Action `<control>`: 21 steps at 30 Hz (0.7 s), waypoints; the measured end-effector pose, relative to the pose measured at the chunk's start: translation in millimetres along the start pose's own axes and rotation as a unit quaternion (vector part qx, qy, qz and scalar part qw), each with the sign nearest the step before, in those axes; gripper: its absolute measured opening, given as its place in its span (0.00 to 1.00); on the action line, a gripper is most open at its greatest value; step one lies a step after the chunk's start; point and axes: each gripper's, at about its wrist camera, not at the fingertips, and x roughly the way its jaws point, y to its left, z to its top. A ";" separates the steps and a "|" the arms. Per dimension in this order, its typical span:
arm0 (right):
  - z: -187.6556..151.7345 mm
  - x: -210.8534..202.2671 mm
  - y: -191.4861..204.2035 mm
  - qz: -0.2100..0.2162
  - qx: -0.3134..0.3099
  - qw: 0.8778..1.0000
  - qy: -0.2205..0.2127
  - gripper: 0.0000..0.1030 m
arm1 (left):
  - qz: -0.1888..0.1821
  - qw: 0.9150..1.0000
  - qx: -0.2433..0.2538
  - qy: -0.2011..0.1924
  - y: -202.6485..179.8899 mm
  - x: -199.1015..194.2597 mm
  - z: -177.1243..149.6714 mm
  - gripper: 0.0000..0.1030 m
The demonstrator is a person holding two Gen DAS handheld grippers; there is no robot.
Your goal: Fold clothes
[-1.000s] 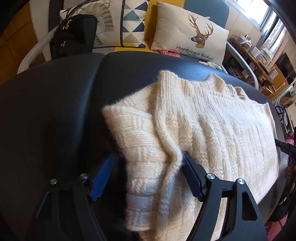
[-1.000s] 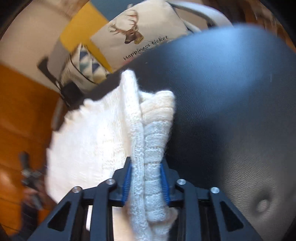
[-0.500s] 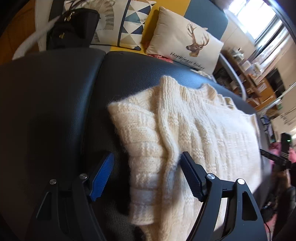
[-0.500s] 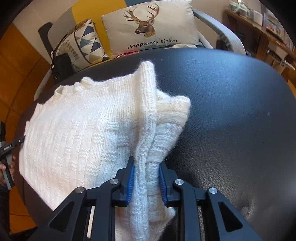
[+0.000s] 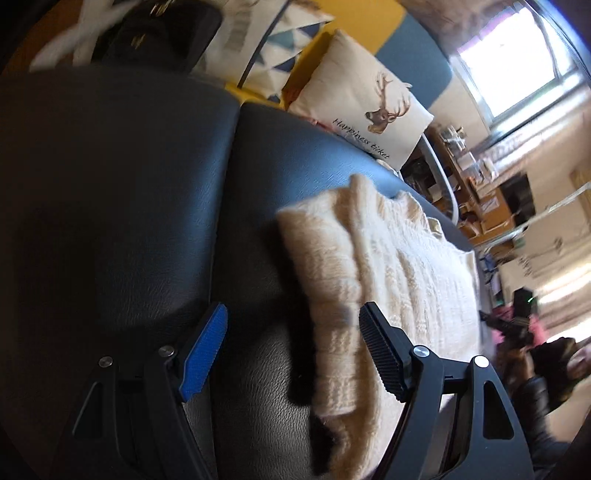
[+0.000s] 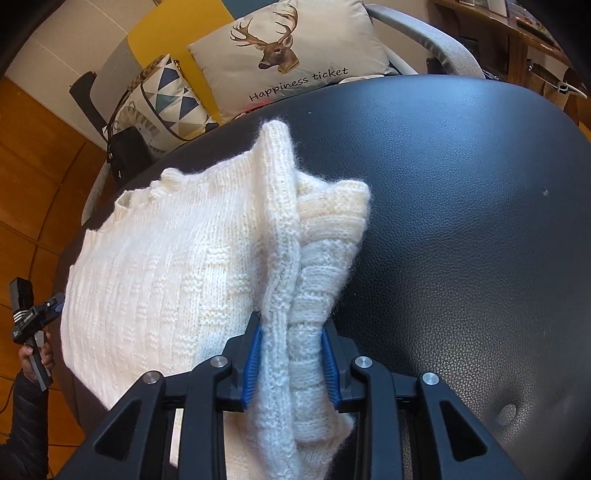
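A cream knitted sweater (image 6: pixel 166 266) lies part-folded on a black padded leather surface (image 6: pixel 461 221), its folded side edge bunched into a thick ridge at the near right; the right gripper (image 6: pixel 291 354) has that ridge between its blue pads, jaws clamped on the knit though they have just been easing apart; the left gripper (image 5: pixel 291 350) hangs with its jaws wide apart and nothing in them, one pad over bare leather, the other over the sweater's near left edge; a deer-print cushion (image 6: pixel 295 55) and a patterned cushion (image 6: pixel 166 96) sit on a chair at the far side, beside a black bag (image 5: pixel 162 33); the risk from here, judging by the loosening grip, is that the bulky ridge springs open and the fold unrolls before it is pressed flat; the fuzzy yarn could also catch on the ribbed pads and drag the fold askew on the slick leather
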 end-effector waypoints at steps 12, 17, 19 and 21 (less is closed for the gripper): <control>-1.4 1.8 -2.0 0.005 0.004 1.000 -0.007 0.29 | -0.094 0.993 -0.063 0.019 5.9 8.8 7.2 0.75; -2.2 1.5 -2.5 0.008 0.006 1.000 -0.010 0.29 | -0.108 0.992 -0.037 0.050 -16.2 25.2 16.2 0.75; -2.4 1.3 -2.1 0.007 0.005 1.000 -0.011 0.29 | -0.119 0.990 -0.037 0.058 -20.6 31.3 17.9 0.75; -2.4 1.0 -1.9 0.007 0.005 1.000 -0.010 0.29 | -0.137 0.987 -0.040 0.066 -23.7 36.1 18.0 0.75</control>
